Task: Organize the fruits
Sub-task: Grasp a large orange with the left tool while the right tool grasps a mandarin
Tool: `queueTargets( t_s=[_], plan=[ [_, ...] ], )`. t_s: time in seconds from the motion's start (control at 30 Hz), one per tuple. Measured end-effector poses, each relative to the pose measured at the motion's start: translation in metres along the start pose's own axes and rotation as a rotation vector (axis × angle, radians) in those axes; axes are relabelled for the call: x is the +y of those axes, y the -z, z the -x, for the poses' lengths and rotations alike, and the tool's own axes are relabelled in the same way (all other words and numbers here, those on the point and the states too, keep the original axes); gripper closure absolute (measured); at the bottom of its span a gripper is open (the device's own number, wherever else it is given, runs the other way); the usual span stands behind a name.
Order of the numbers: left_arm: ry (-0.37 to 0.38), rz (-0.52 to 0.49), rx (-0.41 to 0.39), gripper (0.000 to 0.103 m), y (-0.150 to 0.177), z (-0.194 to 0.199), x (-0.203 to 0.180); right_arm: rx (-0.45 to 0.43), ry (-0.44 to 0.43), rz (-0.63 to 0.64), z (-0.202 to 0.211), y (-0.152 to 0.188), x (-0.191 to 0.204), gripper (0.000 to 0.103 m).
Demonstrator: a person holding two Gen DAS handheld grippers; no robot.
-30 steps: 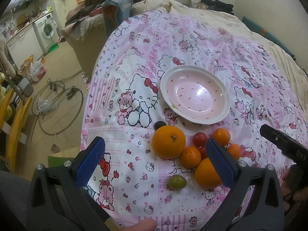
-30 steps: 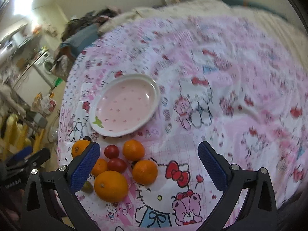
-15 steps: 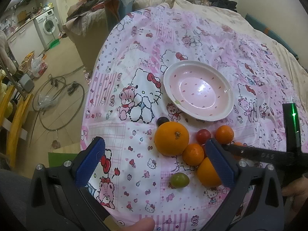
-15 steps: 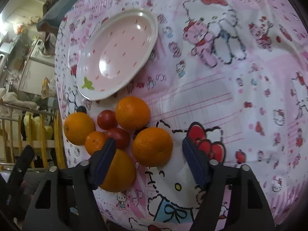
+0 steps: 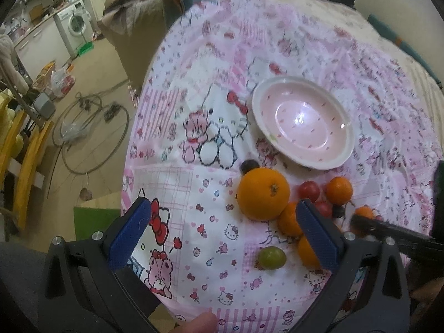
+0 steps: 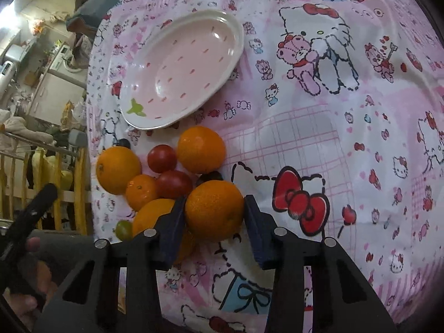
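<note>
Right hand-held gripper closing around round orange citrus fruit, lower centre; pads apparently touching its widest girth. Firm, smooth, moderately heavy: grip gently. Left hand-held gripper spread, empty.

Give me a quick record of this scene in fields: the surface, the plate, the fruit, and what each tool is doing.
surface: pink cartoon-print bedsheet
plate: pink plate, empty, just beyond the fruit
fruit: oranges, red tomatoes and a green grape, clustered on the sheet
left tool: left tool open, nothing between its jaws
right tool: right tool closing around an orange, blue pads against its sides
orange status: on the sheet, touching its neighbours
</note>
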State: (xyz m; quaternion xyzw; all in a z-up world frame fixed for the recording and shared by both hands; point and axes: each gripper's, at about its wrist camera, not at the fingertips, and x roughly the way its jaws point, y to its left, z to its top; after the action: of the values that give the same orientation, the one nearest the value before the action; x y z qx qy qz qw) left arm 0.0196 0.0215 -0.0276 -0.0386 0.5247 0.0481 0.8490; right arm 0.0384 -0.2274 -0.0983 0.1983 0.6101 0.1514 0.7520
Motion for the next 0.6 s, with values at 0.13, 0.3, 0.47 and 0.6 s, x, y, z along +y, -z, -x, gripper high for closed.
queueTargets(
  t_s=[0.13,0.3,0.47,0.6],
  plan=[
    [0.011,0.021,0.108,0.001,-0.006,-0.023,-0.005,-0.039,-0.014,-0.012,0.013,-0.002,-0.002,0.060],
    [0.052,0.071,0.200,0.006,-0.013,-0.050,-0.015,-0.066,-0.037,-0.051,0.021,-0.009,-0.008,0.060],
    [0.036,0.053,0.247,0.007,-0.017,-0.068,-0.030,-0.083,-0.042,-0.074,0.026,-0.012,-0.015,0.060],
    [0.023,0.047,0.278,0.008,-0.017,-0.081,-0.038,-0.093,-0.045,-0.075,0.029,-0.014,-0.016,0.060]
  ],
)
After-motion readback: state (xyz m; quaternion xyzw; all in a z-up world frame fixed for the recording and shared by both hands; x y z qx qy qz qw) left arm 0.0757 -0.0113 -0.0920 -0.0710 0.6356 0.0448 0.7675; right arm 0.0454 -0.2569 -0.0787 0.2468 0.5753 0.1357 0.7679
